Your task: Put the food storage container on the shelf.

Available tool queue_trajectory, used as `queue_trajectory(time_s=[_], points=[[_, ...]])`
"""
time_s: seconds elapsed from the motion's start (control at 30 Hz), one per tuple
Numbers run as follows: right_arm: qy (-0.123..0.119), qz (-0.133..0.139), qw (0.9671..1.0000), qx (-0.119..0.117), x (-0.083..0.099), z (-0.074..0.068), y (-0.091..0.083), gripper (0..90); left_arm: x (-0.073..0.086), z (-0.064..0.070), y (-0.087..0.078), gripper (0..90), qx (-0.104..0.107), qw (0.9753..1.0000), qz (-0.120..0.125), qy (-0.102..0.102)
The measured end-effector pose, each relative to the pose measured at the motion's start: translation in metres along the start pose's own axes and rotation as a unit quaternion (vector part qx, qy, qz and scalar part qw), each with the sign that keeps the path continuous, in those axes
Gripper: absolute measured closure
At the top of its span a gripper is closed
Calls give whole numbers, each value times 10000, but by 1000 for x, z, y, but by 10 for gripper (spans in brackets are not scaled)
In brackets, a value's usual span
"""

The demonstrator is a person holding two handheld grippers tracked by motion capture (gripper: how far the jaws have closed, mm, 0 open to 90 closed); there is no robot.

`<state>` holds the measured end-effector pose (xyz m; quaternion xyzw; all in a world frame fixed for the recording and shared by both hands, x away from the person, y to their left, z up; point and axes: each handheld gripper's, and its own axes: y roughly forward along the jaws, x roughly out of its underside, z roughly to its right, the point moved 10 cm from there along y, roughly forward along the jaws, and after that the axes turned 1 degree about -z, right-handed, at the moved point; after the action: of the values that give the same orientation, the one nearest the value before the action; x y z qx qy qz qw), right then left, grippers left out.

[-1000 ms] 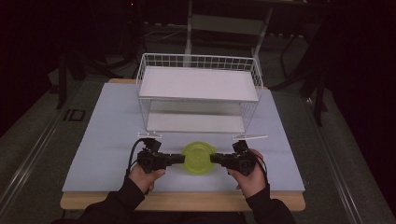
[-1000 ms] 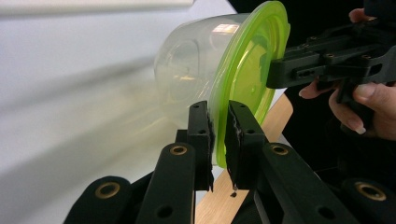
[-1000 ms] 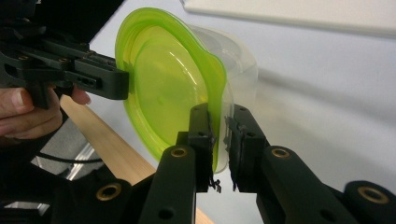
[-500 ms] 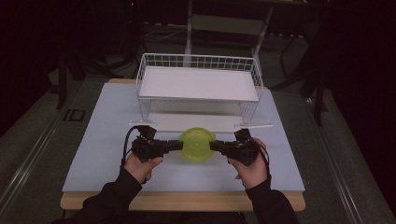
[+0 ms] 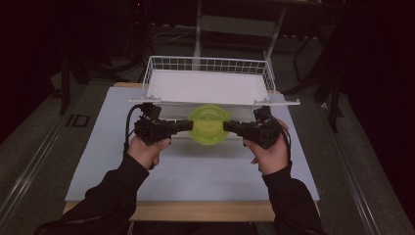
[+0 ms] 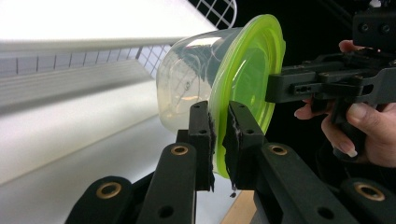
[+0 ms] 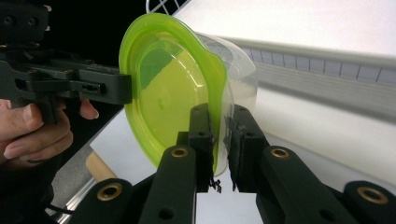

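A clear lidded container (image 5: 209,125) is held off the table before a wire rack (image 5: 208,83), its green rim pinched at nine o'clock by the left gripper (image 5: 188,126) and at three o'clock by the right gripper (image 5: 228,126) (both jaw pairs closed tight); the rack lies at twelve o'clock.

A dark recording studio: lit white table (image 5: 195,171), floor rails (image 5: 29,161).

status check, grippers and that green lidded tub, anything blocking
Left gripper and right gripper both shut on tub rim. Tub lifted, tilted. Wire rack shelf edge right ahead.
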<state>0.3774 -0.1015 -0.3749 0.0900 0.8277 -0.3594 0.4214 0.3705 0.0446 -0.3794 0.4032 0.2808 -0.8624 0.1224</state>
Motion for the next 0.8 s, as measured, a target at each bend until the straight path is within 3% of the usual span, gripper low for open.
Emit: queue_trajectory(time_s=[0.2, 0.37, 0.73, 0.8], points=[[-9, 43, 9999, 93, -25, 1, -4, 809, -23, 0, 0, 820, -30, 10000, 15, -80], [18, 51, 10000, 79, -44, 1, -8, 809, -43, 1, -2, 821, 101, 9998, 136, -135], [172, 48, 9997, 174, -80, 12, -4, 808, -80, -8, 4, 817, -194, 9995, 204, -131], [245, 23, 9996, 165, -85, 15, -2, 809, -84, -10, 6, 817, -205, 9993, 246, -211]])
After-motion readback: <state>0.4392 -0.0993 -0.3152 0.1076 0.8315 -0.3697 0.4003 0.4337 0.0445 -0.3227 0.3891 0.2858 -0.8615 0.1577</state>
